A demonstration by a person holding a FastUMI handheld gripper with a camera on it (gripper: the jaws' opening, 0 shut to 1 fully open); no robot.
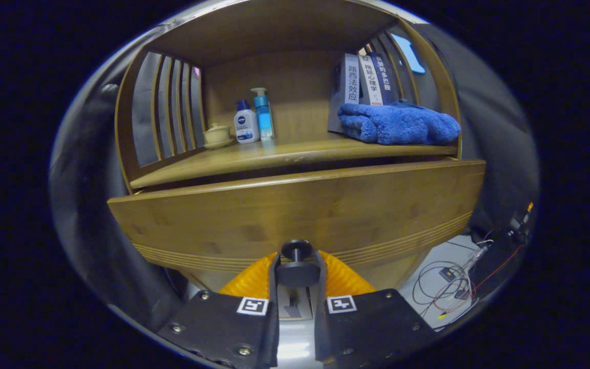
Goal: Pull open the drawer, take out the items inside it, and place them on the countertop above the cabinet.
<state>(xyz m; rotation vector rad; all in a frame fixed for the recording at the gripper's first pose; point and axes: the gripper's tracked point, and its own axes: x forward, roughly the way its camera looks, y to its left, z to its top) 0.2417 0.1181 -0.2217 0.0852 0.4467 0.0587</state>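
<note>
A wooden cabinet fills the scene. Its drawer front (300,210) stands pulled a little way out from the cabinet body, tilted slightly down toward the right. A dark round knob (296,266) sits low in the middle of that front. My gripper (297,269) is shut on the knob, one finger pressing each side of it. Above the drawer runs the wooden countertop (285,156). The inside of the drawer is hidden behind its front.
On the countertop lie a folded blue towel (397,124) at the right, upright books (364,79) behind it, two bottles (255,120) and a small lidded cup (217,135) at the left. Slatted side walls enclose the shelf. Loose cables (454,284) lie on the floor to the right.
</note>
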